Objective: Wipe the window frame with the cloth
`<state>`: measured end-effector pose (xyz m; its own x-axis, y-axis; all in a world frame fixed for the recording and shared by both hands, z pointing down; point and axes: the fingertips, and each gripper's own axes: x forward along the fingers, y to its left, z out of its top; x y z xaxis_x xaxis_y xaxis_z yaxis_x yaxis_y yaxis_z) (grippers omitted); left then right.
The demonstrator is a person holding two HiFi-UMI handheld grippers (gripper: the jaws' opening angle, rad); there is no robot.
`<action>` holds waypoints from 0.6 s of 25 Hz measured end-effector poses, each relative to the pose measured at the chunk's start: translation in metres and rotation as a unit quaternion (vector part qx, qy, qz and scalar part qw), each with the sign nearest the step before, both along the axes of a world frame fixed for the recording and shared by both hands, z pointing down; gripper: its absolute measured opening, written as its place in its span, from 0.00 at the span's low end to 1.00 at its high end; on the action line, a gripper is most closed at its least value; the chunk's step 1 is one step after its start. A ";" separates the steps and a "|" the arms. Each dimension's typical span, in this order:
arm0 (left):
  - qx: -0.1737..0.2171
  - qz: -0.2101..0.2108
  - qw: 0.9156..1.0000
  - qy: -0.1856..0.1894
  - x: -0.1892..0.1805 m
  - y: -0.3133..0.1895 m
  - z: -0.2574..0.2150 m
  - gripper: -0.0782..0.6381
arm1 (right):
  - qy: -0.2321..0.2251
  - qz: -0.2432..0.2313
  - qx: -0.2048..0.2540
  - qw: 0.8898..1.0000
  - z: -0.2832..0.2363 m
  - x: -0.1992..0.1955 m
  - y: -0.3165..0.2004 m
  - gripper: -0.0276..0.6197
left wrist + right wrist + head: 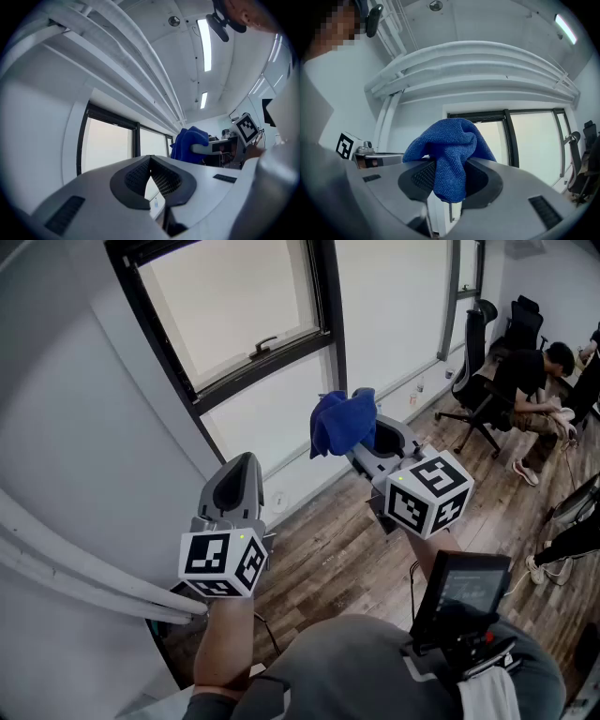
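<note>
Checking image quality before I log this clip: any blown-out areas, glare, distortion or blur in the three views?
Head view: window panes washed out to white, the room otherwise evenly lit and sharp. Left gripper view: strong fisheye bend with dark corners, ceiling light glaring. Right gripper view: same bend and dark corners; blue cloth crisp, the glass behind it overexposed.

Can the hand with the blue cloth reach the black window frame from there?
Probably yes. The right gripper holds the blue cloth in its jaws, in the air short of the window frame, and nothing stands between them.
</note>
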<state>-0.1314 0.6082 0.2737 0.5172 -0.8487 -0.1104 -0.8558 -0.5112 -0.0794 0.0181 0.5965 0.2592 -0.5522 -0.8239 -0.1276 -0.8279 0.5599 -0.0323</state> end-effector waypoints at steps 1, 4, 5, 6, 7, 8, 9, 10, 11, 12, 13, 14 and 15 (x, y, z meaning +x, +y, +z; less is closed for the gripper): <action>0.000 0.000 1.000 -0.002 0.001 0.000 0.000 0.12 | 0.000 0.000 0.000 1.000 0.000 0.000 0.001 0.26; -0.002 -0.003 1.000 -0.003 0.001 0.001 0.002 0.12 | 0.000 0.000 -0.001 1.000 0.001 0.000 0.002 0.26; -0.004 -0.005 1.000 -0.003 0.000 0.000 0.003 0.12 | 0.000 0.000 -0.002 1.000 0.001 0.000 0.002 0.26; -0.006 -0.007 1.000 -0.003 -0.001 0.000 0.004 0.12 | 0.000 -0.001 -0.002 1.000 0.002 -0.001 0.002 0.26; -0.007 -0.007 1.000 -0.004 -0.002 0.000 0.005 0.12 | 0.001 -0.001 -0.003 1.000 0.003 -0.001 0.002 0.26; -0.008 -0.007 1.000 -0.004 -0.001 0.000 0.007 0.12 | 0.001 0.000 -0.004 1.000 0.004 -0.001 0.002 0.26; -0.008 -0.007 1.000 -0.004 -0.001 0.000 0.008 0.12 | 0.002 0.000 -0.004 1.000 0.004 -0.001 0.002 0.26; -0.008 -0.007 1.000 -0.004 -0.001 0.000 0.009 0.12 | 0.002 0.001 -0.005 1.000 0.005 -0.001 0.002 0.26; -0.008 -0.008 1.000 -0.003 -0.002 0.001 0.011 0.12 | 0.003 0.002 -0.006 1.000 0.006 -0.002 0.002 0.26; -0.007 -0.009 1.000 -0.001 -0.003 0.002 0.012 0.12 | 0.004 0.002 -0.006 1.000 0.007 -0.003 0.003 0.26; -0.006 -0.010 1.000 0.001 -0.004 0.003 0.013 0.12 | 0.004 0.002 -0.005 1.000 0.007 -0.004 0.003 0.26; -0.006 -0.011 1.000 0.002 -0.006 0.004 0.014 0.12 | 0.003 0.002 -0.004 1.000 0.007 -0.006 0.004 0.26; -0.007 -0.010 1.000 0.002 -0.007 0.005 0.014 0.12 | 0.000 0.002 -0.004 1.000 0.006 -0.007 0.005 0.26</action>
